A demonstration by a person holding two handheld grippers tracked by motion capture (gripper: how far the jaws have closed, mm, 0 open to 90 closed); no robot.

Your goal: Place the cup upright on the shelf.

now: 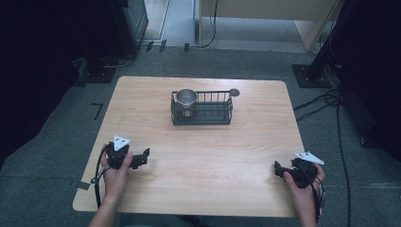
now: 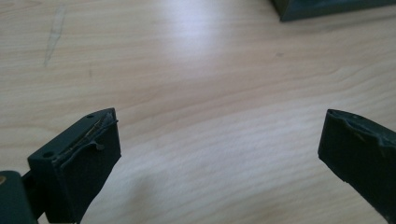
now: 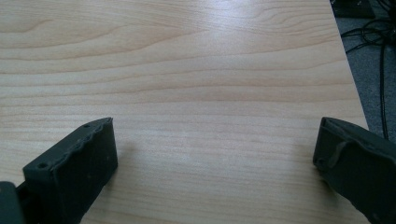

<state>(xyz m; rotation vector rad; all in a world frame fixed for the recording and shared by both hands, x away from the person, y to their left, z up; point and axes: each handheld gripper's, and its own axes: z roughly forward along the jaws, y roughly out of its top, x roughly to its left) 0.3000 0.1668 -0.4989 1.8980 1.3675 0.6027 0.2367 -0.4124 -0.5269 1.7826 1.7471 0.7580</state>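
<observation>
Left gripper (image 2: 219,140): 2 black fingers (image 2: 79,158) spread wide and released, nothing between them; each is a blocky plastic piece with a ragged rubbery pad along its inner face, and the far one is cut off by the frame edge. Right gripper (image 3: 217,149): likewise 2 black fingers (image 3: 74,163) spread apart and released, bare wood between them, the pad edges wavy; the outer one is cropped at the corner.

From above, the left gripper (image 1: 134,158) rests low near the worktop's front left, held in 1 hand (image 1: 115,172), with a pale 3-cornered plate on top; the right gripper (image 1: 283,170) sits at the front right, near the edge, in the other hand (image 1: 305,182), also plated. Their fingers are too small there to judge.

Worktop (image 1: 203,161): 1 rounded-corner board of light wood grain, matt with a soft sheen.

Rack (image 1: 202,115): 1 dark wire basket, oblong, with upright bars, standing well apart from both grippers toward the far middle; a corner of its base shows in the left gripper view (image 2: 327,8). Inside its left end stands 1 metal cup (image 1: 186,98), round and shiny, its lower half hidden behind the bars. 1 small dark disc (image 1: 234,92) shows at the rack's far right corner; what it is cannot be made out.

Grey carpet floor (image 1: 321,127) with loose black cables (image 1: 338,101) at right.
</observation>
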